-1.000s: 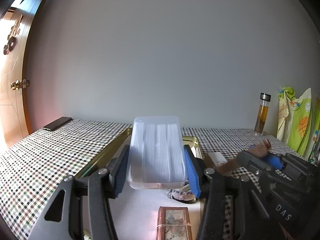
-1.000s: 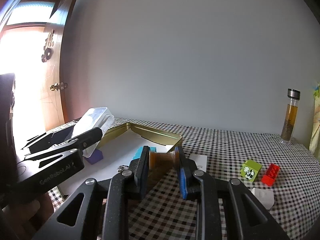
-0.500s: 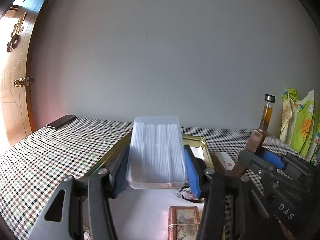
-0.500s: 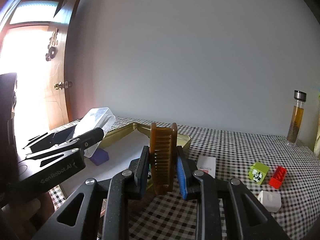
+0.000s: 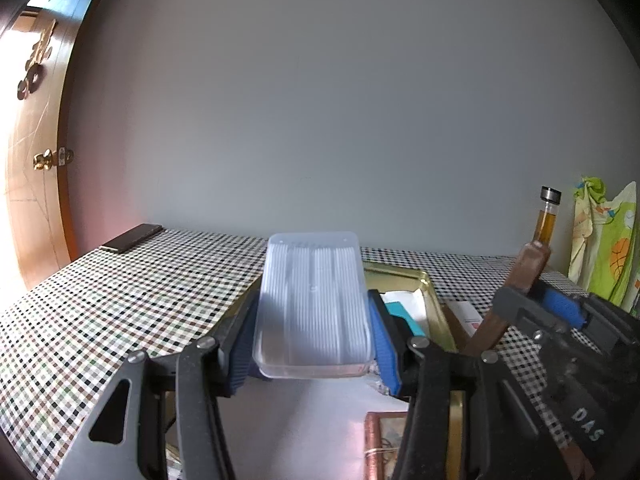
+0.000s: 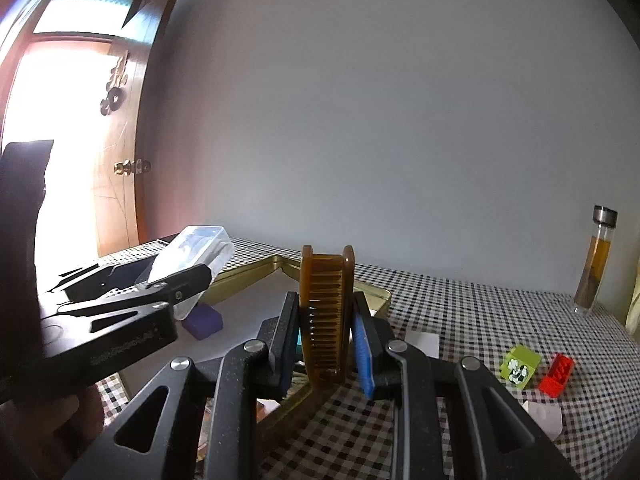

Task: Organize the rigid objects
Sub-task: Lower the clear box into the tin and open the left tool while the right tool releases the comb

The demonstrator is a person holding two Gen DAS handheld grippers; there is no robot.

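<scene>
My left gripper is shut on a clear ribbed plastic box and holds it above the gold tray. The box also shows in the right wrist view, tilted up at the left. My right gripper is shut on a brown wooden comb, held upright over the tray's near corner. The comb also shows in the left wrist view, at the right.
In the tray lie a purple block, a teal item and a framed card. On the checked cloth are a green block, a red brick, white pieces, a glass bottle and a dark phone.
My right gripper has turned the comb from lying flat to upright and lifted it. My left gripper has risen slightly with the clear box.
</scene>
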